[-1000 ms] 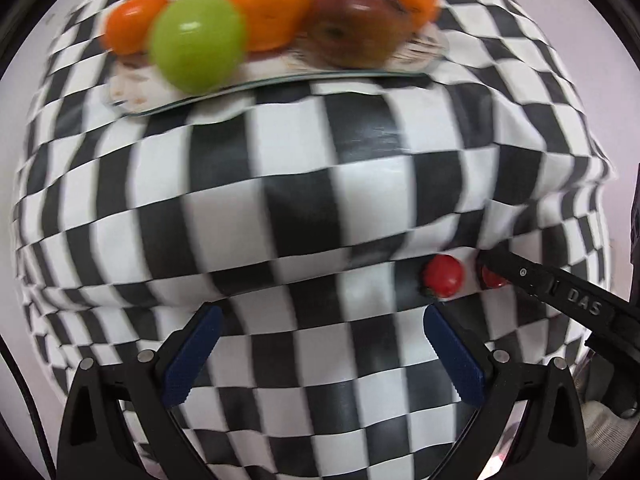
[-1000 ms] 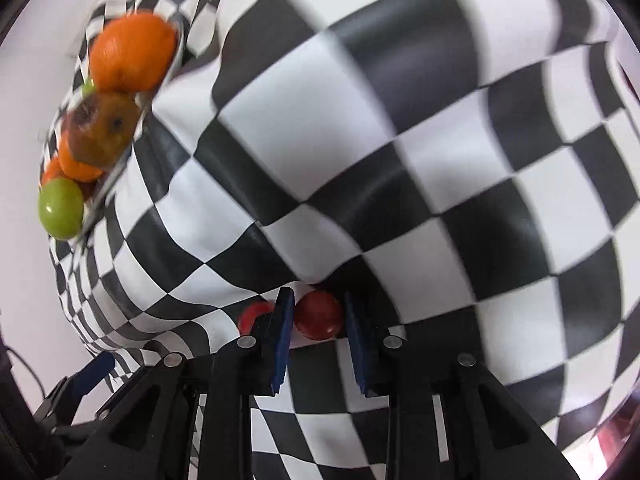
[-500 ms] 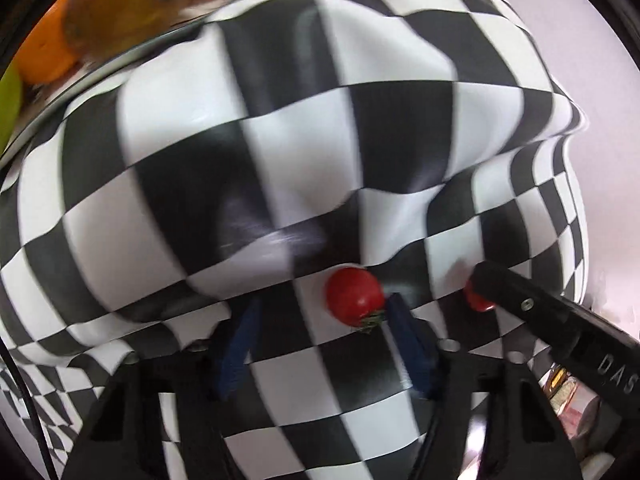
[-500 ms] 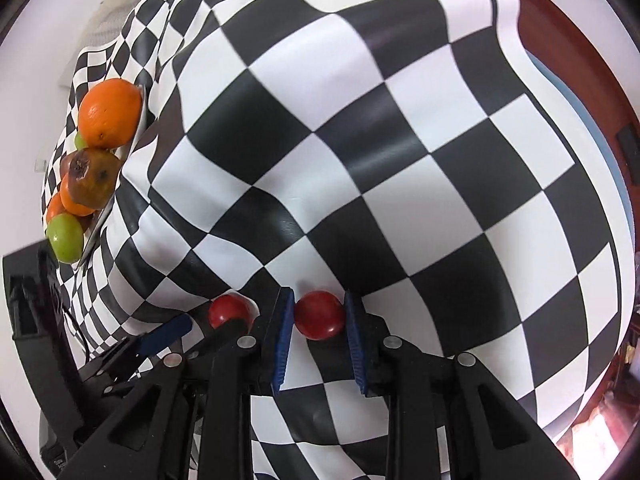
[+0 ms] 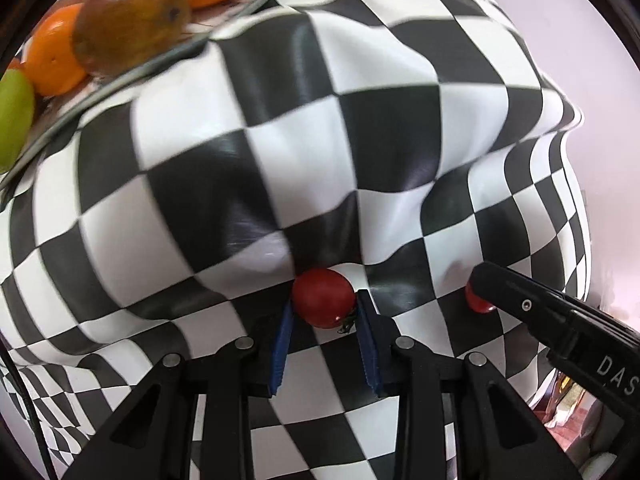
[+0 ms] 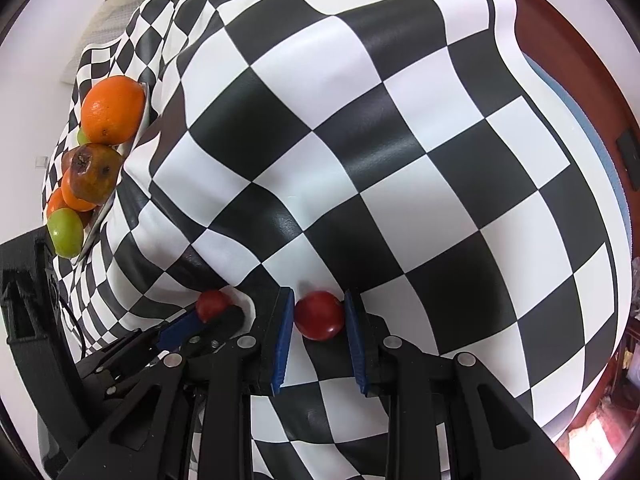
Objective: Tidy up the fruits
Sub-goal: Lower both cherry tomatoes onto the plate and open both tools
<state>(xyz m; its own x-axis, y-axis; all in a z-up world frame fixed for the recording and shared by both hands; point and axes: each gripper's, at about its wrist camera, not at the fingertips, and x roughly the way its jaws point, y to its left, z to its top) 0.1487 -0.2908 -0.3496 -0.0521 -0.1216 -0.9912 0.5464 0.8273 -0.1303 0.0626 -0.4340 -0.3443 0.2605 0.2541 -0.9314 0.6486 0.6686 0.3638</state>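
Two small red tomatoes lie on the black-and-white checked cloth. My left gripper [image 5: 323, 312] is shut on one tomato [image 5: 323, 303], blue pads on both its sides; it also shows in the right wrist view [image 6: 212, 305]. My right gripper [image 6: 319, 314] is shut on the other tomato [image 6: 319, 315], which shows partly hidden behind the right gripper's finger [image 5: 532, 312] in the left wrist view [image 5: 478, 303]. A plate [image 5: 120, 80] holds oranges [image 5: 56, 54], a brownish fruit [image 5: 130, 20] and green apples [image 5: 14, 120] at the far left.
The checked cloth [image 6: 380, 140] is wrinkled and drapes over the table. The table's brown edge [image 6: 580, 40] runs at the right in the right wrist view. The two grippers sit side by side, close together.
My left gripper moved forward and right to the tomato and closed on it. My right gripper stayed shut on its tomato and lifted a little.
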